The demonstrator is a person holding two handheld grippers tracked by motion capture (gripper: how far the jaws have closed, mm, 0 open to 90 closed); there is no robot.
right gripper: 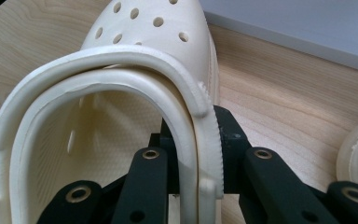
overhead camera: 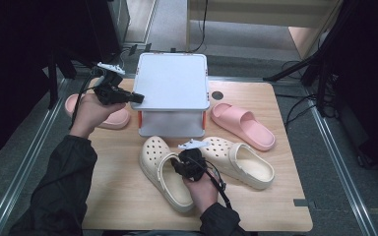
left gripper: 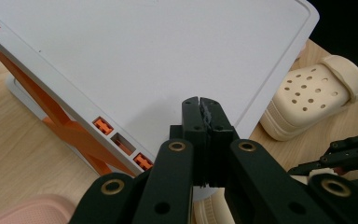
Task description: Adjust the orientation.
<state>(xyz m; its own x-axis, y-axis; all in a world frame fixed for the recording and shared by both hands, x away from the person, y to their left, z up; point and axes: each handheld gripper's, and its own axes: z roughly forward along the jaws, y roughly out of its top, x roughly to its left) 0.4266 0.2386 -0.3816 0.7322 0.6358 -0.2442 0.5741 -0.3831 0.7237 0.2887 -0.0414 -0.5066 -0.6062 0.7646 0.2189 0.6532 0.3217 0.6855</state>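
Right tongs (overhead camera: 183, 164) clamp the cream clog's (overhead camera: 165, 172) side wall near the bench's (overhead camera: 128, 196) front edge, left tongs (overhead camera: 139, 98) closed empty over the rack (overhead camera: 172, 81); next likely lifting the clog.

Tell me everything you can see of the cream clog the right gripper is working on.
The left cream clog looks like soft foam, with round holes over the toe and a heel strap swung forward over the opening. It lies sole down on the wooden table, toe toward the grey rack, beside its twin. The right gripper has one jaw inside and one outside its side wall, pinching wall and strap.
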